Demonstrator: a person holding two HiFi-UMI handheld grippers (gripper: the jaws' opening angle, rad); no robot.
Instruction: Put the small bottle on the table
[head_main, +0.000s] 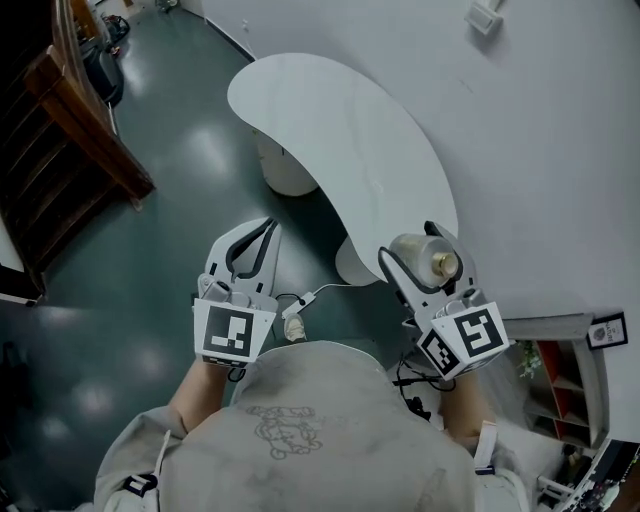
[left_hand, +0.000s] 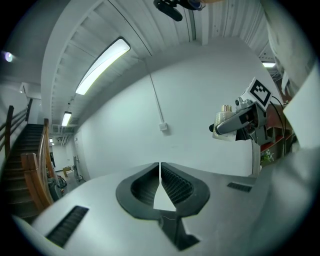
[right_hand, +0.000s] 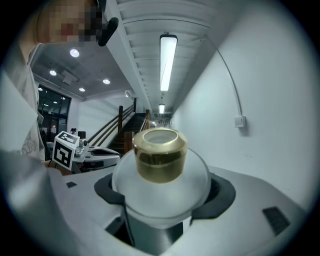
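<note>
The small bottle (right_hand: 159, 175) is not on the table (head_main: 330, 130) yet; it sits in the right gripper (right_hand: 165, 192), whose jaws are clamped on either side of its round frosted belly, gold cap (right_hand: 160, 152) pointing away from the hand. In the head view it hangs at the near end of the table, by the edge that runs along the wall (head_main: 540, 150); how high above the top it is I cannot tell. The left gripper (left_hand: 160, 167) is closed on nothing, its jaws pressed together with only a thin slit between them; it hovers over the floor off the table's open side.

The bottle looks like frosted glass with a metal-look cap; probably light, stiff, breakable, and smooth enough to slide in the pads if the grip slackens early. The belly is the widest part and gives the pads most to hold; the cap is narrower and may come loose, so it is the poorer place to grip. The bottle should be lowered base first.

The table top is bare white, so nothing on it blocks a landing spot. A pedestal (head_main: 285, 170) stands under the far end; a white cable (head_main: 297, 320) lies on the floor between the grippers; wooden stairs (head_main: 70, 130) and a shelf (head_main: 570, 380) stand well clear.
</note>
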